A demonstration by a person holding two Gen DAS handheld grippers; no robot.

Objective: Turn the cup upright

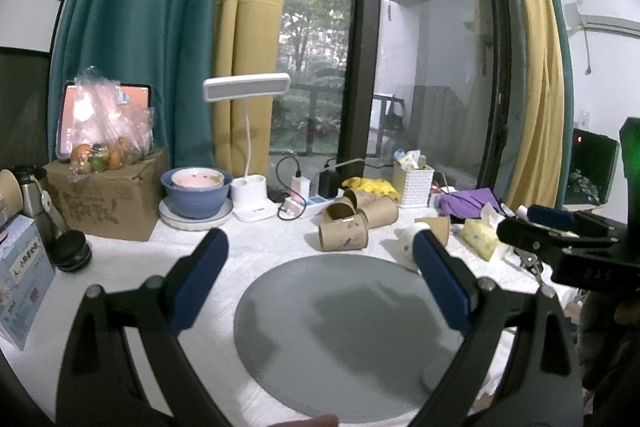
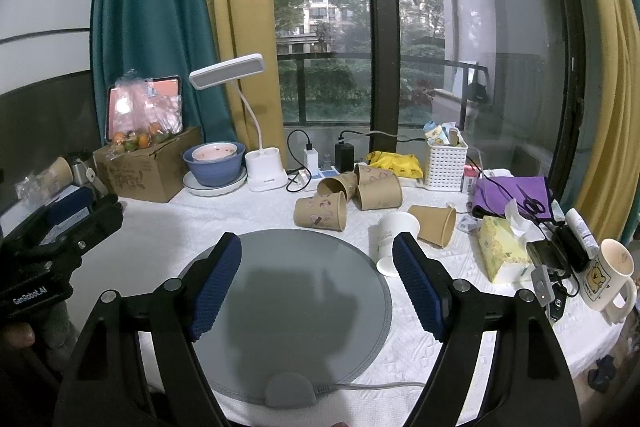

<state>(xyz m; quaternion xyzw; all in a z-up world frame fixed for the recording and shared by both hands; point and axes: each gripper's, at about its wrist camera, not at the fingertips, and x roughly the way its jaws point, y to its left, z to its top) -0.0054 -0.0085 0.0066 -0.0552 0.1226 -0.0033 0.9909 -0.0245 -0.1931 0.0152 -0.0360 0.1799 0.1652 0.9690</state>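
Note:
A white paper cup [image 2: 390,241] stands upside down at the right edge of a round grey mat [image 2: 288,311]; in the left wrist view the cup [image 1: 408,241] is partly behind a finger. Several brown paper cups [image 2: 322,213] lie on their sides beyond the mat, also seen in the left wrist view [image 1: 344,233]. My right gripper [image 2: 318,253] is open and empty above the mat, its right finger just in front of the white cup. My left gripper [image 1: 320,249] is open and empty over the mat [image 1: 344,347].
A white desk lamp [image 2: 262,171], stacked bowls [image 2: 216,165], a cardboard box [image 2: 148,165] with fruit, chargers, a white basket [image 2: 446,163], a tissue pack [image 2: 504,247], purple cloth and a mug [image 2: 608,275] crowd the white-clothed table. The window lies behind.

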